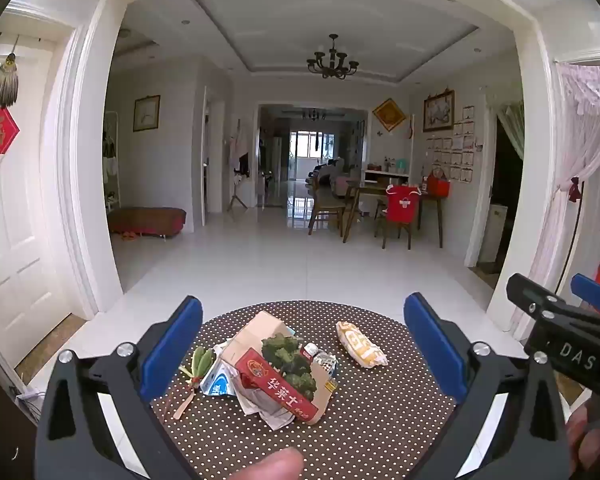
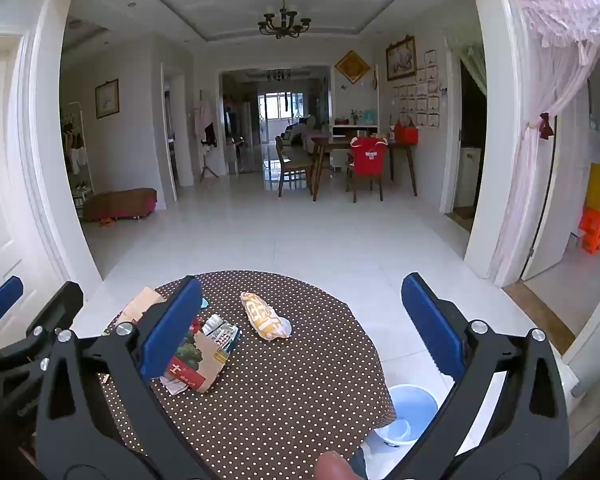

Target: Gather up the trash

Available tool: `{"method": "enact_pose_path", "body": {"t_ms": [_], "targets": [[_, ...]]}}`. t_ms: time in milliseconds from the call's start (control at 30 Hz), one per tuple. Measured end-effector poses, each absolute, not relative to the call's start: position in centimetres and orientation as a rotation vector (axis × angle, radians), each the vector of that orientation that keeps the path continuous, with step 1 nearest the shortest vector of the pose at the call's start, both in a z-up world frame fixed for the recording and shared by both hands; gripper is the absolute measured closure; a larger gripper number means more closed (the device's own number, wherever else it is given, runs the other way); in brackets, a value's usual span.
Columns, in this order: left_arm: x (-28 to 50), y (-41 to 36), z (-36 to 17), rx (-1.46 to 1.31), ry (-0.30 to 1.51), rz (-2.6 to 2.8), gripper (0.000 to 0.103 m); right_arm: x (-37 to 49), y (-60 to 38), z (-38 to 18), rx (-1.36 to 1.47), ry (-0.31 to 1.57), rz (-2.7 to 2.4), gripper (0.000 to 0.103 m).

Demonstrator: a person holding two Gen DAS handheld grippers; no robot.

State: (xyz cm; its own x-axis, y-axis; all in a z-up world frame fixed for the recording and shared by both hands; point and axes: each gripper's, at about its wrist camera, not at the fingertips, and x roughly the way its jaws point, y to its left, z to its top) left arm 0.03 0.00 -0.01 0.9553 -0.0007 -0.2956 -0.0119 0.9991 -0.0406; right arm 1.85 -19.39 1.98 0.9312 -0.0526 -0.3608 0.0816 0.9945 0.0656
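- Left wrist view: a round bench (image 1: pixel 380 420) covered with a brown cloth dotted in white fills the lower middle of the picture.
- The left gripper (image 1: pixel 304 350), black with blue fingers (image 1: pixel 172 348), stands with its fingers spread wide and nothing between them; it hovers over the near part of the bench.
- A pile of trash lies between the fingers' lines of sight: an opened brown cardboard box with a red printed band (image 1: pixel 276 384), green leafy scraps (image 1: pixel 288 356) on top of it, and crumpled white and blue paper wrappers (image 1: pixel 220 380) tucked beneath its left side.
- Green pods with a wooden stick (image 1: pixel 198 364) lie just left of the pile.
- A yellow-and-white crumpled snack bag (image 1: pixel 360 344) lies apart, to the right of the box.
- The right gripper (image 1: pixel 568 312) shows at the right edge; how far its fingers are apart cannot be told here.
- Right wrist view: the right gripper (image 2: pixel 304 328) also has its blue fingers (image 2: pixel 432 324) spread wide, empty, above the bench (image 2: pixel 280 400).
- The snack bag (image 2: pixel 266 316) lies between the fingers, towards the far side; the cardboard box (image 2: pixel 204 360) is partly hidden behind the near finger on the left.
- A pale blue plastic bucket (image 2: pixel 412 408) stands on the white tiled floor (image 2: pixel 300 236), just beside the bench's right edge.
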Motion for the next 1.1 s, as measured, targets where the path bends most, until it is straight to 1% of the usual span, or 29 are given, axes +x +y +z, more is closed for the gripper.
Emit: {"method": "enact_pose_path", "body": {"t_ms": [400,667,1100], "targets": [[0.1,0.0,0.0,-0.044,0.304,0.007,0.004,2.1,-19.8,1.8,0.079,0.375,-0.06,0.005],[0.9,0.2,-1.0,-0.063,0.323,0.015,0.004,2.1,-20.3,2.2,0.076,0.377,-0.06,0.005],[0.9,0.5,-0.6,-0.062,0.321,0.004,0.004,2.4,-19.8,1.9,0.074,0.378,-0.06,0.005]]}}
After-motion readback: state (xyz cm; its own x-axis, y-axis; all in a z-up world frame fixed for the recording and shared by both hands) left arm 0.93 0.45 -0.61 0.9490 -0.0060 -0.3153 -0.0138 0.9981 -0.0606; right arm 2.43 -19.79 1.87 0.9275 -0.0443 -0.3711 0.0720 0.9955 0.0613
